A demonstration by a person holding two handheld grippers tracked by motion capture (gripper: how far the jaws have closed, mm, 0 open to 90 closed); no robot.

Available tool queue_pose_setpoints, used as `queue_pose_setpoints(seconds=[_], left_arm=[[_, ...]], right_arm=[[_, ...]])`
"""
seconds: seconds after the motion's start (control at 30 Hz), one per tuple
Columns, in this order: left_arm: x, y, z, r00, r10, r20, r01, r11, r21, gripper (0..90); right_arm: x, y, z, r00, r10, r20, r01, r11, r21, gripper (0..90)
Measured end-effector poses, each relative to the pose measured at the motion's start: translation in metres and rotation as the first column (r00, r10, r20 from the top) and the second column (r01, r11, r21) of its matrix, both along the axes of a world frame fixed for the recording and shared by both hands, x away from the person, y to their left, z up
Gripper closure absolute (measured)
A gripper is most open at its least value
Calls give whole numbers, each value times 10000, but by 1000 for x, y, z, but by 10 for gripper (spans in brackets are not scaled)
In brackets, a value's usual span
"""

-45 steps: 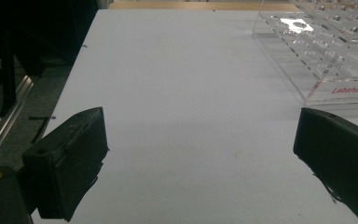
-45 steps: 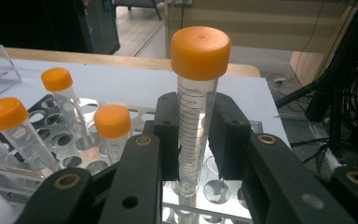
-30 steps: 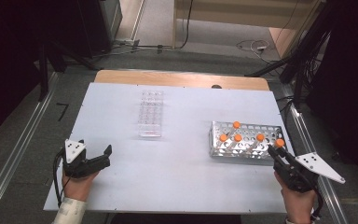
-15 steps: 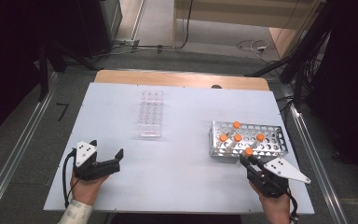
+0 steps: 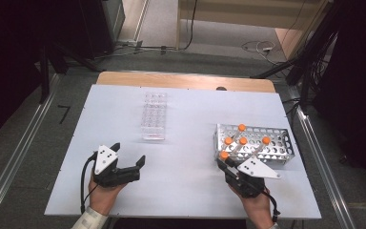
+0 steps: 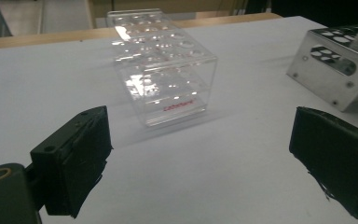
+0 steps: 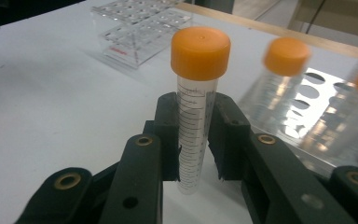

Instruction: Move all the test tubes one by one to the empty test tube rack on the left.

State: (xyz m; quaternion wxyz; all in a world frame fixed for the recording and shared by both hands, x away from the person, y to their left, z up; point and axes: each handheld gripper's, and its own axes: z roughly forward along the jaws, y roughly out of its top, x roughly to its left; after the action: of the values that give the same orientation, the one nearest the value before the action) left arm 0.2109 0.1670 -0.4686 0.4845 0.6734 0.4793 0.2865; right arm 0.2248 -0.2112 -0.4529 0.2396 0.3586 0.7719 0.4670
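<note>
An orange-capped tube (image 7: pixel 196 112) is being held upright in the right gripper (image 7: pixel 195 140), with the 2 black jaws clamped on its graduated clear body below the cap. In the high view the right gripper (image 5: pixel 231 167) is being seen at the lower right of the frame, the tube (image 5: pixel 224 156) sitting at its tip, just beside the near left corner of the metal rack (image 5: pixel 276 151). The tube is being carried clear of the rack's holes (whether its base is touching the table cannot be told). 4 other orange-capped tubes (image 5: pixel 242 141) are standing in the metal rack, toward its left half.

The left gripper (image 5: pixel 133 168) is being held at the lower left of the high view, with its jaws wide apart and nothing between them. In the left gripper view the clear plastic rack (image 6: pixel 163 65) is being seen at the upper centre of the frame, well apart from the jaws, with red lettering on its near face. Both racks are resting on the white table (image 5: pixel 186 186).
</note>
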Motion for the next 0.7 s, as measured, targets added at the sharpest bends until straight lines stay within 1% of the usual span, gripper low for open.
queue_pose_setpoints(seconds=[0.03,0.07,0.1,0.13,0.2,0.3,0.33,0.4,0.53,0.57,0.6,0.63,0.7], left_arm=[[0,-3,1,9999,-150,-3,150,9999,-13,60],[0,-7,1,9996,-285,-19,285,9996,-34,66],[0,-10,2,9991,-418,-30,417,9991,-50,69],[-1,-13,3,9984,-560,-14,560,9984,-94,69],[-2,-19,5,9970,-772,39,773,9970,-102,82],[-3,-27,7,9937,-1123,40,1123,9936,-98,83],[-4,-30,8,9922,-1242,73,1243,9922,-97,89],[-7,-35,10,9906,-1352,222,1353,9908,-43,121],[-10,-44,14,9843,-1732,331,1737,9847,-107,146],[-11,-46,15,9814,-1890,334,1897,9817,-195,176],[-11,-48,16,9794,-1996,309,2005,9793,-269,176],[-11,-50,17,9776,-2079,325,2089,9774,-314,197],[-11,-54,19,9749,-2186,424,2199,9751,-283,208]], right_arm=[[0,0,0,10000,0,0,0,10000,0,719],[2,9,-1,9997,258,-19,-258,9996,-65,719],[2,14,-1,9994,354,-41,-354,9993,-76,719],[2,14,-1,9994,354,-41,-354,9993,-76,719],[4,24,-1,9981,608,-11,-608,9981,-95,719],[6,30,-1,9974,725,-1,-725,9973,-81,719],[7,32,-1,9968,794,45,-794,9968,-108,719],[9,38,-2,9959,902,-75,-903,9959,-83,719],[11,44,-5,9954,951,-140,-953,9953,-174,719],[12,48,-6,9943,1044,-208,-1048,9943,-176,719],[12,48,-6,9943,1044,-208,-1048,9943,-176,719],[12,52,-6,9930,1164,-195,-1168,9930,-199,719],[12,55,-6,9922,1232,-185,-1236,9921,-210,719]])
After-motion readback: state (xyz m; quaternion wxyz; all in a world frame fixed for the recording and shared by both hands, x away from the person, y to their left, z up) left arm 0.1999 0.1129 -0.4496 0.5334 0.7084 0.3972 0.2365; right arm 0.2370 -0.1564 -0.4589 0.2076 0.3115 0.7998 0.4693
